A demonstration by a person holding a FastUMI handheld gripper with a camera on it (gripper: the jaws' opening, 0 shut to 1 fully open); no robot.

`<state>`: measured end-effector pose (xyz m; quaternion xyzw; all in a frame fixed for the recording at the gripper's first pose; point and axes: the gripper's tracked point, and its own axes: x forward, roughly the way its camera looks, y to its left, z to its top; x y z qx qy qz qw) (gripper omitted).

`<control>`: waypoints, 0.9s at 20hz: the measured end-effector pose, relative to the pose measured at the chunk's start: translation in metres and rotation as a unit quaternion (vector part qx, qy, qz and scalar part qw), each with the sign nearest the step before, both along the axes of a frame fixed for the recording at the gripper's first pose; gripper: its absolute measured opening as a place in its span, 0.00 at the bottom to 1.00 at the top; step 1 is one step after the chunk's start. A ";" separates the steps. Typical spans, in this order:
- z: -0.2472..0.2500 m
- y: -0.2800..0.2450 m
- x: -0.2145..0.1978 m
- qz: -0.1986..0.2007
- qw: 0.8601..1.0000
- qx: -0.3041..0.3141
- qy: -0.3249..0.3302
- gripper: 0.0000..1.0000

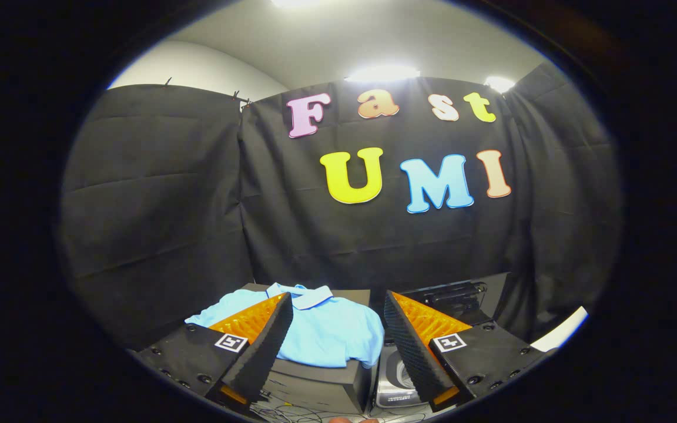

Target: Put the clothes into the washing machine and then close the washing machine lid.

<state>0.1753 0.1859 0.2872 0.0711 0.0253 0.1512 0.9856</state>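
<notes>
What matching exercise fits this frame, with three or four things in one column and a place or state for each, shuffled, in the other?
Things:
1. light blue polo shirt
2. gripper
3. washing machine
4. dark box

Places or states:
A. open, fingers spread, holding nothing
B. low down, beside the box, partly behind the right finger
C. lying flat on top of the box, beyond the fingers
D. under the shirt, between and below the fingers

Pairs: 1-C, 2-A, 3-B, 4-D
</notes>
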 end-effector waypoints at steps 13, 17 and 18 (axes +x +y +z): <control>-0.019 0.117 0.061 0.080 0.982 -0.117 0.124 0.99; -0.039 0.143 0.080 0.086 0.975 -0.139 0.154 0.99; -0.044 0.150 0.082 0.092 0.973 -0.135 0.164 0.99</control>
